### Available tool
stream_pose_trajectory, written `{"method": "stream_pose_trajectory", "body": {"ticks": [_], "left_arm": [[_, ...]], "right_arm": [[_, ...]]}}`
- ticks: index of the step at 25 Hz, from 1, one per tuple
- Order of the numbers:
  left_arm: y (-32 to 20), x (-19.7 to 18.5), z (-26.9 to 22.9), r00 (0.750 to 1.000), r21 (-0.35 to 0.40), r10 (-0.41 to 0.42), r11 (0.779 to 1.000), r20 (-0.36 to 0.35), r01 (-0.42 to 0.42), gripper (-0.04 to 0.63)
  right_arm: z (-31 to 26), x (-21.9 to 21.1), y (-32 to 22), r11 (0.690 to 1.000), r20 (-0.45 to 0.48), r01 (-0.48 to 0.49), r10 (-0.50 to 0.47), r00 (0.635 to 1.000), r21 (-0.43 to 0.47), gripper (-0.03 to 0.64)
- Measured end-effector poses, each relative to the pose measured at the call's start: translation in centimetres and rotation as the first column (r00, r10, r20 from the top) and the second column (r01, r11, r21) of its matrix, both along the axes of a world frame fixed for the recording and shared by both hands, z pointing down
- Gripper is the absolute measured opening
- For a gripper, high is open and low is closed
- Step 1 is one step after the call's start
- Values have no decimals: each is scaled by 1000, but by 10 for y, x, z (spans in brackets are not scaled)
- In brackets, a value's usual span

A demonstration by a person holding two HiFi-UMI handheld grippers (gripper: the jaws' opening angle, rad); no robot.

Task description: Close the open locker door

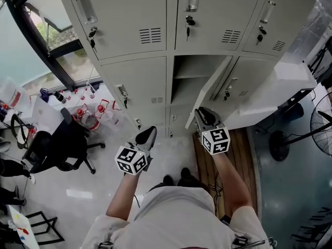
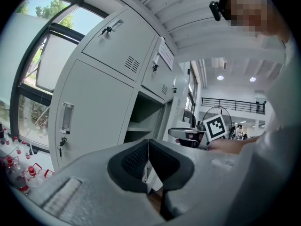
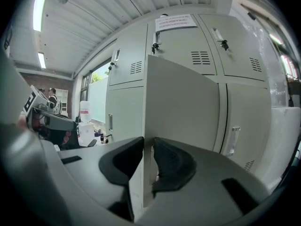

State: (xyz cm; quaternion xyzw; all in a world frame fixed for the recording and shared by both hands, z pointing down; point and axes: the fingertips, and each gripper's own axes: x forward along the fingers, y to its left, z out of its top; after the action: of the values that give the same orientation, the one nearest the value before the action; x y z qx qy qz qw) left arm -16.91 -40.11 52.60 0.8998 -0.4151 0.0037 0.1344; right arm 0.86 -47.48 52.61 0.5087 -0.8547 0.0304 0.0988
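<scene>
A bank of grey lockers (image 1: 135, 30) stands ahead. One lower middle door (image 1: 211, 91) hangs open towards me, baring a compartment with a shelf (image 1: 188, 75). My right gripper (image 1: 201, 116) is at the door's free edge. In the right gripper view the door (image 3: 183, 102) fills the middle, and its thin edge runs down between the two pads of the right gripper (image 3: 148, 161), which are shut on it. My left gripper (image 1: 148, 135) is held lower left of the door, away from it. Its pads (image 2: 136, 159) meet with nothing between them in the left gripper view.
A black office chair (image 1: 61, 145) and several red-capped bottles (image 1: 89, 113) stand at the left by a window. A white block (image 1: 277, 90) juts out beside the right lockers. A floor fan (image 1: 321, 123) stands at the far right, with a wooden floor strip (image 1: 236, 157) under my right arm.
</scene>
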Motion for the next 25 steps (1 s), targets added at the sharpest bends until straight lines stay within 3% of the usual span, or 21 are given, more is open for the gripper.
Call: {"method": "stream_pose_trajectory", "body": {"ticks": [11, 25], "left_arm": [[-17, -19, -2, 992, -6, -124, 992, -1, 124, 15], [-29, -50, 1, 961, -17, -277, 961, -4, 276, 15]], "right_arm": [[-1, -46, -50, 998, -22, 63, -63, 998, 0, 67], [2, -72, -111, 993, -35, 116, -116, 993, -7, 63]]}}
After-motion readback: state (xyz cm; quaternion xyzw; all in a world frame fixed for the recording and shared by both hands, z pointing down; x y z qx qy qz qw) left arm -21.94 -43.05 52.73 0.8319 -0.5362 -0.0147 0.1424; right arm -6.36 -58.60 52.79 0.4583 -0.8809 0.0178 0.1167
